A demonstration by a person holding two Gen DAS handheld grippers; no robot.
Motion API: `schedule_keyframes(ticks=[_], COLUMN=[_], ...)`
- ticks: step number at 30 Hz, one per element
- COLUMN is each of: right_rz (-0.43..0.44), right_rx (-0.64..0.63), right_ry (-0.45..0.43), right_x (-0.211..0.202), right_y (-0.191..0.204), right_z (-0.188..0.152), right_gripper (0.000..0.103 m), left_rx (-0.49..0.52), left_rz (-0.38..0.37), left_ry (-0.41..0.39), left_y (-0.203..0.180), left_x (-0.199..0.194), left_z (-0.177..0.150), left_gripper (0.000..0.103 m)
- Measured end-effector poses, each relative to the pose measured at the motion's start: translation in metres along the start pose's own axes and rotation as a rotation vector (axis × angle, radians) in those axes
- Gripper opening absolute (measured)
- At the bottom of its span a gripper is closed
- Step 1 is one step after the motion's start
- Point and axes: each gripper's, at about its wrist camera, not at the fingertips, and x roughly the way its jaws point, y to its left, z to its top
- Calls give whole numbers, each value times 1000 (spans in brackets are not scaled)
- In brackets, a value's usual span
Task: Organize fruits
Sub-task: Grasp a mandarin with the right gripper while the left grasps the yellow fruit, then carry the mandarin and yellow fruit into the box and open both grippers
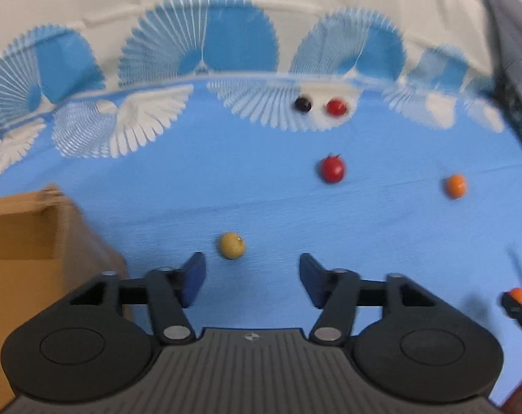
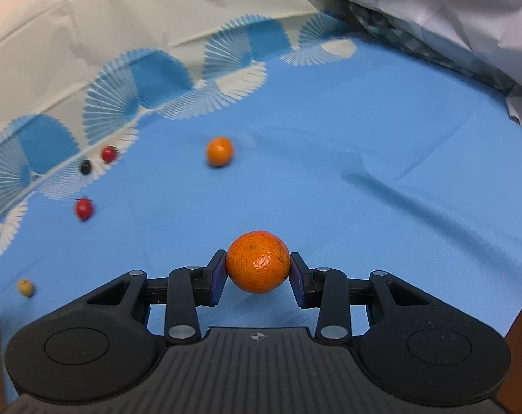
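Right gripper (image 2: pixel 257 272) pinching mandarin (image 2: pixel 257 261) at sides, lifted for transfer; left gripper (image 1: pixel 252 277) spread, lined up behind yellow fruit (image 1: pixel 232 245); cardboard box (image 1: pixel 30 241) alongside, likely destination.

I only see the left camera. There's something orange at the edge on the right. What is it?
Observer: A mandarin, squeezed in the right tongs.
Child: Is it on the cloth?
Observer: I cannot tell; it sits between both blue pads, with the blue cloth behind it.
Child: What's on the far right?
Observer: Crumpled white sheeting at the cloth's edge.
Child: And my tongs?
Observer: The left tongs are open; the yellow fruit lies just ahead of them.
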Motion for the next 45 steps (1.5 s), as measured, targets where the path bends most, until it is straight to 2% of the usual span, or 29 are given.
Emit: schedule_keyframes(ticks=[7, 8, 9, 10, 12, 18, 22, 27, 35, 45], right_rz=[-6, -5, -6, -8, -11, 45, 112, 207, 377, 537], right_rx=[-6, -5, -3, -1, 0, 2, -29, -86, -162, -301], right_ry=[19, 25, 32, 37, 39, -4, -46, -89, -87, -67], right_x=[29, 32, 35, 38, 39, 1, -47, -111, -204, -295], right_y=[-13, -14, -15, -15, -14, -2, 14, 38, 79, 133], right_z=[2, 2, 2, 1, 0, -1, -4, -16, -53, -107], right_gripper=[40, 40, 40, 40, 40, 40, 40, 40, 40, 40], left_rx=[-25, -25, -18, -7, -9, 25, 60, 82, 93, 40], left_rz=[66, 66, 61, 54, 60, 33, 42, 34, 60, 89], left_ry=[131, 112, 96, 100, 99, 24, -27, -101, -163, -191], left_y=[8, 8, 8, 7, 6, -6, -15, -8, 27, 98], left_x=[90, 90, 87, 84, 75, 7, -54, -136, -239, -318], left_z=[11, 11, 11, 12, 12, 5, -4, -26, -72, -154], left_gripper=[67, 63, 34, 28, 28, 28, 28, 28, 28, 28])
